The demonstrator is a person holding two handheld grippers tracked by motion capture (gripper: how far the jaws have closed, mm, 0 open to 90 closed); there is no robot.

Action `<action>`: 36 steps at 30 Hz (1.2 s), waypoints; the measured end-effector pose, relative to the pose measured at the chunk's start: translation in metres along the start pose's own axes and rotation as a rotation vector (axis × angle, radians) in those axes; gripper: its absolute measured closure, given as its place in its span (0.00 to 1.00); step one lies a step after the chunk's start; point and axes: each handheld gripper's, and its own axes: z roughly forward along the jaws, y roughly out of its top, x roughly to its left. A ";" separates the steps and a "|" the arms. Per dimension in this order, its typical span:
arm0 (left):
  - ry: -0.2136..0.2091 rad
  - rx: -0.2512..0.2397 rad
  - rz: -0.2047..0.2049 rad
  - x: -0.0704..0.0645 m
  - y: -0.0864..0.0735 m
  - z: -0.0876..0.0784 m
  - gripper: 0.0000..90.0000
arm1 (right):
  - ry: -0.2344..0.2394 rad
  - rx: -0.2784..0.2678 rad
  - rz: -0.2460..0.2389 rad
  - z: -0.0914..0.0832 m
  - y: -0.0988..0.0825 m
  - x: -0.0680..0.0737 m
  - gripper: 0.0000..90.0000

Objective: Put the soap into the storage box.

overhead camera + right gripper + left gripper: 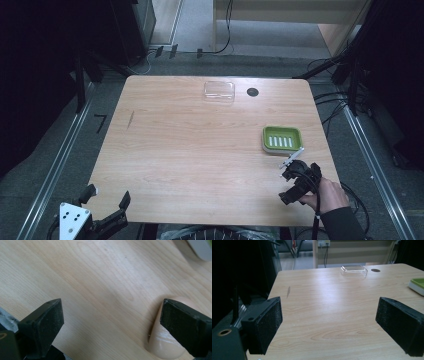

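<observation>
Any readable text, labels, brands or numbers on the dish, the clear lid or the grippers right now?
No readable text anywhere.
Green soap dish: white slots, no lettering.
Clear plastic lid: unmarked.
Left gripper and right gripper: no legible markings.
Wooden table: one dark mark, not writing.

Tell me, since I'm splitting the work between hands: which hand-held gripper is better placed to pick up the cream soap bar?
Right. The right hand-held gripper stands open with the soap bar beside one jaw, close to the green soap dish. The left hand-held gripper sits open at the table's opposite near corner.
</observation>
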 end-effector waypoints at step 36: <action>-0.010 -0.001 0.008 -0.002 0.001 0.001 0.08 | -0.022 0.022 0.147 -0.001 -0.022 -0.067 0.05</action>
